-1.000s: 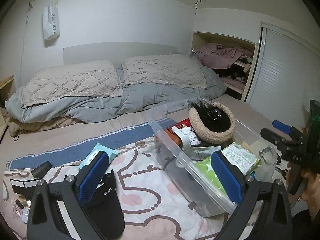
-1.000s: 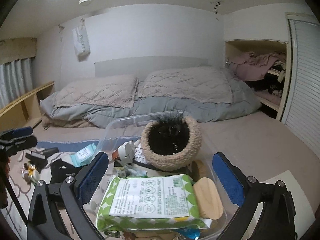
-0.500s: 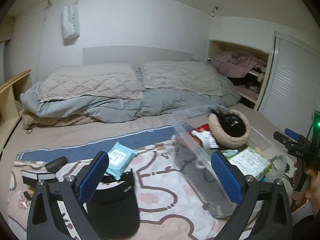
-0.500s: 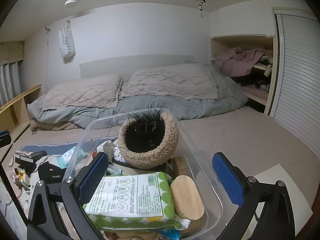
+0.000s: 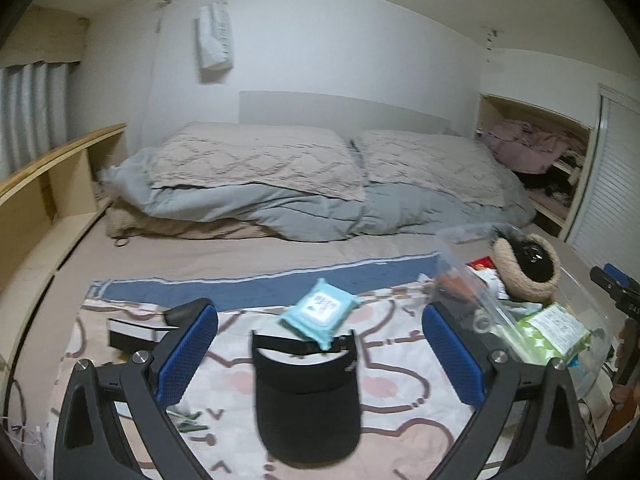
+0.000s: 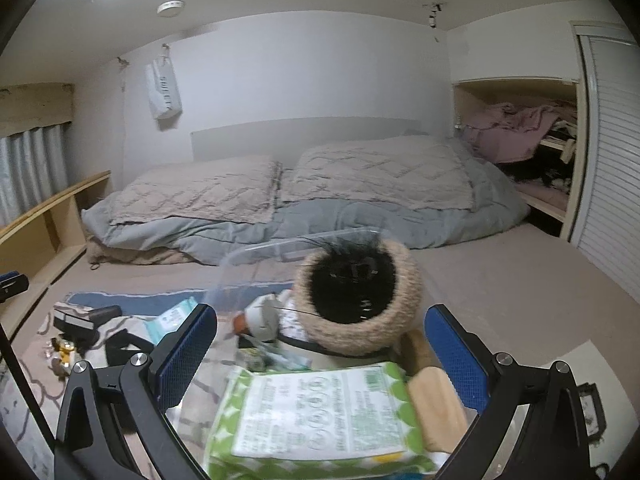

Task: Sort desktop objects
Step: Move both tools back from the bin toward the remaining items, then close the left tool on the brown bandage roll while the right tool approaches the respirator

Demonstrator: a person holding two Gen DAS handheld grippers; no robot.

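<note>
My left gripper (image 5: pixel 320 354) is open and hangs over a black sun visor (image 5: pixel 306 396) lying on the patterned blanket (image 5: pixel 400 384). A light blue wipes pack (image 5: pixel 318 312) rests just beyond the visor. To the right stands a clear plastic bin (image 5: pixel 472 312) filled with items. My right gripper (image 6: pixel 320 354) is open above that bin (image 6: pixel 256 264), with nothing between its fingers. Below it lie a green-and-white wipes pack (image 6: pixel 320 420), a wooden lid (image 6: pixel 434 408) and a fuzzy beige hat (image 6: pixel 360 300) holding black hair clips.
A black-and-white box (image 5: pixel 132 330) and small items (image 6: pixel 60 350) lie at the blanket's left end. Pillows (image 5: pixel 256 160) and a grey duvet (image 5: pixel 320 216) fill the back of the bed. A wooden shelf (image 5: pixel 52 184) runs along the left; a closet nook (image 5: pixel 536 152) is at right.
My left gripper swung left, from over the bin to over the black visor. My right gripper shifted slightly over the bin and stayed open.
</note>
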